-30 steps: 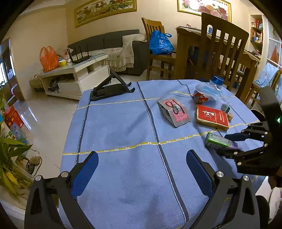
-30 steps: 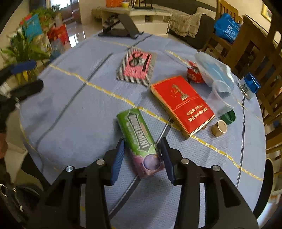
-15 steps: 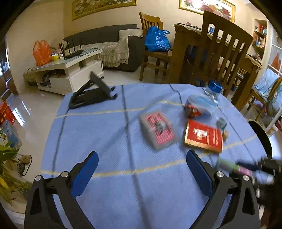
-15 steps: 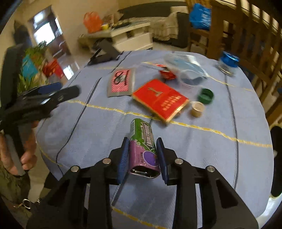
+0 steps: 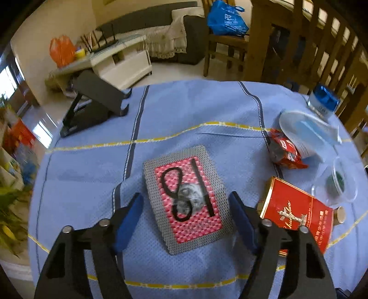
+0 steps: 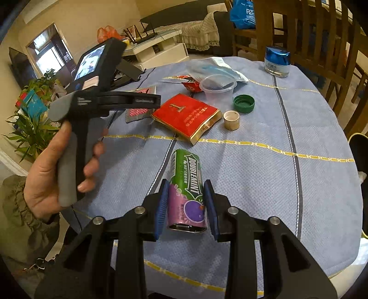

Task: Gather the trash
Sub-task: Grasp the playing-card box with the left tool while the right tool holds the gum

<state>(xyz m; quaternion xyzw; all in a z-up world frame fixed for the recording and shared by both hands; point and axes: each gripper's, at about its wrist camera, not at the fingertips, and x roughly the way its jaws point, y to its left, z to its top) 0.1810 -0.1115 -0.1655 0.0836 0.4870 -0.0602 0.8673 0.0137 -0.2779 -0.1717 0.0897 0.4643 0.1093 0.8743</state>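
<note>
Cream walls enclose a living room with a glossy pale floor (image 5: 174,71). A dark sofa (image 5: 161,20) stands at the back, a low white cabinet (image 5: 119,62) before it — wooden chairs (image 6: 322,34) crowd the right. Daylight enters through a window (image 6: 46,55) — leafy plants (image 6: 32,128) below.

The card pack (image 5: 187,199) lies on the surface (image 5: 184,110) between the left tongs (image 5: 186,220); the cigarette box (image 5: 296,214) right of them, the phone stand (image 5: 94,103) beyond-left.
</note>
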